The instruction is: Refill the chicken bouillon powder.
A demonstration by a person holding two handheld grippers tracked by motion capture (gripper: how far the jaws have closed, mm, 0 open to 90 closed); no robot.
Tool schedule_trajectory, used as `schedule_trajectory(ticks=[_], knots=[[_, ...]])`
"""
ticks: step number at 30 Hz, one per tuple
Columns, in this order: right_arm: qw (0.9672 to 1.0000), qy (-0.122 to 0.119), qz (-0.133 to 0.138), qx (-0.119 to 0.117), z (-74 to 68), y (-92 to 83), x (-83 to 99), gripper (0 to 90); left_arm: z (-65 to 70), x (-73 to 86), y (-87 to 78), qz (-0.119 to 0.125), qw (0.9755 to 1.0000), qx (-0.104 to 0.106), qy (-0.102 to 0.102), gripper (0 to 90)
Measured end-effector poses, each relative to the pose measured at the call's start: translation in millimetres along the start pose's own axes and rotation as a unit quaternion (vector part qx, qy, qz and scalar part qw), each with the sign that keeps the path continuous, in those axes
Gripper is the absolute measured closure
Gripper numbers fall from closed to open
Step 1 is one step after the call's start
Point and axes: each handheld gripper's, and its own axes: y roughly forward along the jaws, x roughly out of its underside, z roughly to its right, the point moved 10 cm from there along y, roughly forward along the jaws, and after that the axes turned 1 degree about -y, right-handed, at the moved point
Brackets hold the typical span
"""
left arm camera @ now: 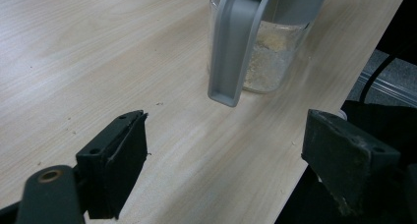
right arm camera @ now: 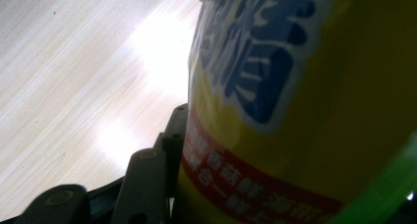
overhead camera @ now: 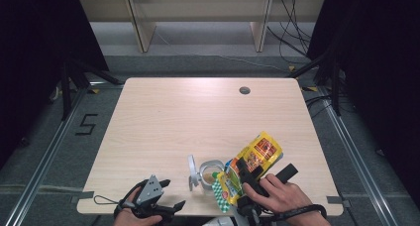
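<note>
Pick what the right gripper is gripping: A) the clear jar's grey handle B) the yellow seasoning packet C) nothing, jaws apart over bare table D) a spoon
B: in the high view the right gripper holds the yellow seasoning packet tilted over the clear jar, and the right gripper view has the packet pressed against its jaws.

Yellow packet [overhead camera: 261,154] w/ blue lettering, red band, clear jar [overhead camera: 210,172] w/ grey lid, pale wood-grain table [overhead camera: 168,117], black tools.

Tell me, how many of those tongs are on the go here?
2. The left tongs hover open at the table's near edge, beside the clear jar. The right tongs grip the yellow packet tilted over that jar.
</note>
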Motion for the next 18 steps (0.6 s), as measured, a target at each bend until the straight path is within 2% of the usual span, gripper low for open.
schedule_trajectory(ticks=[15,16,18], knots=[[1.0,-0.006,-0.003,0.0,1.1,-1.3,1.6,58.8,0.1,0.1,0.0,-0.001,1.0,0.0,0.0,16.6],[1.0,-0.007,0.0,0.0,1.1,-0.8,1.3,58.8,1.1,-0.7,0.5,0.004,1.0,0.001,-0.005,16.6],[1.0,-0.007,0.001,0.001,1.2,-0.8,1.3,58.8,-1.9,1.3,-0.8,-0.008,0.9999,-0.004,0.009,16.5]])
